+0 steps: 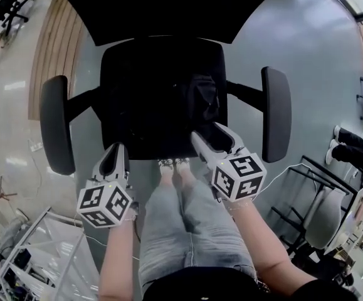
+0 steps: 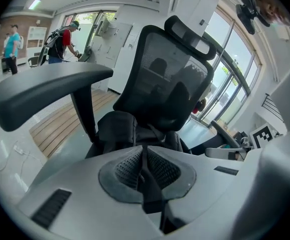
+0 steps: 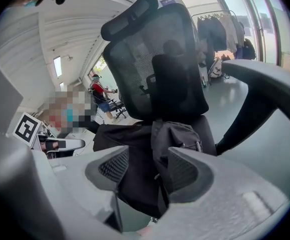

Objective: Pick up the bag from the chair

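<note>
Bag (image 1: 204, 100), black, slumps on the right half of the chair (image 1: 131, 93) seat. Right gripper (image 1: 207, 135), jaws apart, hangs at the seat's front edge facing it. Left gripper (image 1: 115, 149), jaws closed and empty, is at the front-left edge. Armrests (image 1: 57, 124) flank both. Square markers pattern their cubes (image 1: 239, 175).

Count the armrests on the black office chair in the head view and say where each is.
2. The first armrest is at the picture's left of the seat, the second armrest at its right; none looks hidden.

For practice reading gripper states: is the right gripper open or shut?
Open. The right gripper shows its pads apart in its own view, the black bag visible through the gap.
</note>
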The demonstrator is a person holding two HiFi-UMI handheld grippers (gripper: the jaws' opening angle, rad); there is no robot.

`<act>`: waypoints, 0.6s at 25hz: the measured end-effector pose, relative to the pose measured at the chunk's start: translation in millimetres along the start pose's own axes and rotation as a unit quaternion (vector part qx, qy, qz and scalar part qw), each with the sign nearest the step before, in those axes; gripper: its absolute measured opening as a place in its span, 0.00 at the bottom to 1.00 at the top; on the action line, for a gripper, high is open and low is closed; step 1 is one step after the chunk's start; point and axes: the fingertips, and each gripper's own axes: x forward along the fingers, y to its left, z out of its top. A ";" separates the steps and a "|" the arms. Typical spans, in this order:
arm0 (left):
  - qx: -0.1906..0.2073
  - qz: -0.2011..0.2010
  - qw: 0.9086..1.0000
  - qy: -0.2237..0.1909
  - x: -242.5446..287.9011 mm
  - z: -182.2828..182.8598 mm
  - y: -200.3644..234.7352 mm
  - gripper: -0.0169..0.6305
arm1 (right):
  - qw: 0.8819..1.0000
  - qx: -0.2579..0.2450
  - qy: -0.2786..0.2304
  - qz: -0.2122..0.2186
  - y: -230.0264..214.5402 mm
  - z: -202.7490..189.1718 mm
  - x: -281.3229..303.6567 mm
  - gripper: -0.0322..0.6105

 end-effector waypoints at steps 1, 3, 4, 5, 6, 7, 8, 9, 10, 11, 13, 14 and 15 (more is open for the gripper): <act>0.002 0.003 1.000 0.001 4.2 -1.5 4.2 0.07 | 1.000 -0.002 0.002 -0.003 -3.4 -2.0 4.9 0.44; 0.006 0.011 1.000 0.004 12.2 -4.6 13.0 0.18 | 1.000 -0.004 0.005 -0.008 -9.4 -6.8 14.1 0.46; 0.006 0.016 1.000 0.007 15.8 -7.1 17.6 0.23 | 1.000 -0.004 0.008 -0.012 -12.2 -10.2 18.0 0.47; 0.004 0.020 1.000 0.012 19.4 -10.2 22.2 0.26 | 1.000 -0.004 0.011 -0.016 -15.3 -14.1 21.5 0.48; 0.002 0.024 1.000 0.017 23.3 -13.4 26.5 0.30 | 1.000 -0.004 0.014 -0.021 -18.6 -17.9 25.0 0.48; 0.000 0.027 0.999 0.023 27.6 -16.2 30.4 0.36 | 1.000 -0.002 0.017 -0.026 -22.0 -20.9 28.9 0.49; -0.002 0.029 0.999 0.030 32.0 -18.6 34.0 0.41 | 0.999 0.000 0.020 -0.030 -25.2 -22.9 33.2 0.51; -0.002 0.030 0.999 0.035 36.3 -20.6 37.2 0.43 | 0.999 0.002 0.022 -0.035 -28.0 -24.0 37.5 0.52; -0.002 0.030 0.999 0.039 40.4 -22.4 39.9 0.44 | 0.999 0.002 0.023 -0.040 -30.8 -24.3 41.5 0.54; -0.002 0.030 0.999 0.042 44.4 -24.1 42.2 0.46 | 0.999 0.000 0.023 -0.045 -33.7 -24.4 45.1 0.56; 0.001 0.027 0.999 0.043 52.4 -26.6 45.4 0.47 | 0.998 -0.005 0.023 -0.054 -40.4 -24.6 52.0 0.59; 0.003 0.025 0.999 0.041 56.0 -26.6 46.3 0.48 | 0.998 -0.007 0.024 -0.058 -43.7 -25.0 55.6 0.60; 0.003 0.024 0.999 0.039 59.1 -26.0 47.2 0.49 | 0.998 -0.009 0.026 -0.062 -46.6 -25.8 59.0 0.61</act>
